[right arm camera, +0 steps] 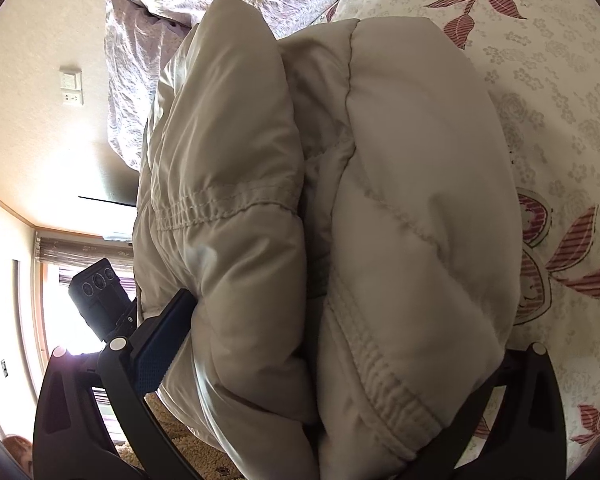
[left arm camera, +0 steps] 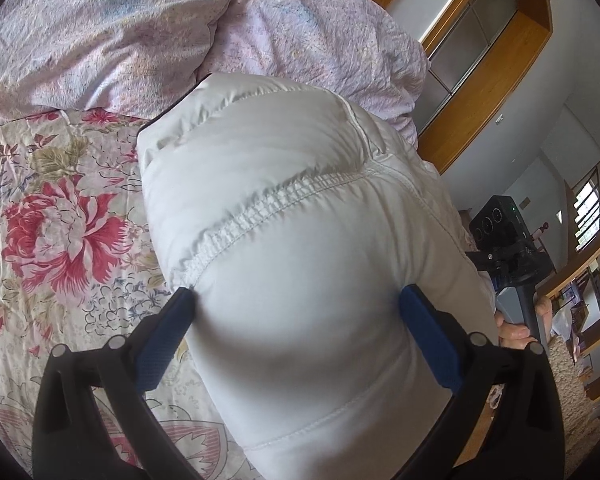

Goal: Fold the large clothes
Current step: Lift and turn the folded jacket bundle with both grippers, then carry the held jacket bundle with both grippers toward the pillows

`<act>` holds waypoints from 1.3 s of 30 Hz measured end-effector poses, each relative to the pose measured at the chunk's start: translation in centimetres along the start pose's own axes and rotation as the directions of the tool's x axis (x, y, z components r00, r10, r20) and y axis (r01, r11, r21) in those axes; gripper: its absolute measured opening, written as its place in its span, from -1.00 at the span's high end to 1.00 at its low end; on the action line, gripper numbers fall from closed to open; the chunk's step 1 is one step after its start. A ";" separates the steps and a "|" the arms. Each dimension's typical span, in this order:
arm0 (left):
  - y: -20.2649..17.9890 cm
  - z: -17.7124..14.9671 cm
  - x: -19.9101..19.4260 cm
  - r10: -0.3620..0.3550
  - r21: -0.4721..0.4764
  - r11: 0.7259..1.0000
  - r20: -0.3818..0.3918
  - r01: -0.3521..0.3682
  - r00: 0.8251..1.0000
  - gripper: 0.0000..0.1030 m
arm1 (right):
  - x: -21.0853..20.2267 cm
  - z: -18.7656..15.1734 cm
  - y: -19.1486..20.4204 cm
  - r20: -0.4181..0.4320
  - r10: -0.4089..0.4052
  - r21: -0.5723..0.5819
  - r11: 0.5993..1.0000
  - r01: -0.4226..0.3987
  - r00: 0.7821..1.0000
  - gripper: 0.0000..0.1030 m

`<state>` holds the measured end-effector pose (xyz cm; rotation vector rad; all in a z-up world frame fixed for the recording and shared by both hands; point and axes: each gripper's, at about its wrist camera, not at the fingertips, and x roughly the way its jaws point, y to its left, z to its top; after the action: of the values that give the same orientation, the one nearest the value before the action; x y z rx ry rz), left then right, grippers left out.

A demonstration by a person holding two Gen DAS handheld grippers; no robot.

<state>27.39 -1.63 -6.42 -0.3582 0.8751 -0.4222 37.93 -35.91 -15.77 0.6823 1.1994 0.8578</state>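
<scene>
Item: white puffer jacket [left arm camera: 300, 240], bundled, on the floral bedspread [left arm camera: 60, 220], near the crumpled lilac duvet [left arm camera: 120, 32]. Long axis runs straight ahead of both tongs toward the duvet.

Left gripper [left arm camera: 300, 300]: fingers spread wide, pressing the bulk on both sides.

Right gripper [right arm camera: 340, 320]: likewise straddling two stacked folds; its far finger is hidden by fabric. Neither is nearer. Underside unseen.
</scene>
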 end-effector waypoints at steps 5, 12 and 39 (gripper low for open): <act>0.3 -0.1 0.2 -0.024 -0.006 1.000 0.001 0.024 1.000 -0.97 | 0.2 0.0 0.0 0.000 0.000 0.002 1.000 0.000 1.000 -0.97; 2.3 -0.5 0.4 -0.120 -0.116 0.987 -0.059 0.113 0.991 -0.97 | 0.3 -0.1 0.1 0.010 -0.002 -0.003 1.000 0.002 1.000 -0.97; 2.1 -0.5 1.6 -0.130 -0.140 0.983 -0.064 0.120 0.989 -0.97 | 1.1 0.0 1.4 0.025 -0.015 -0.031 0.999 0.015 1.000 -0.97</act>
<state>28.31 -0.72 -8.77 -0.5287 0.9579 -0.4956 37.78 -34.26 -15.11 0.6557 1.1652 0.8519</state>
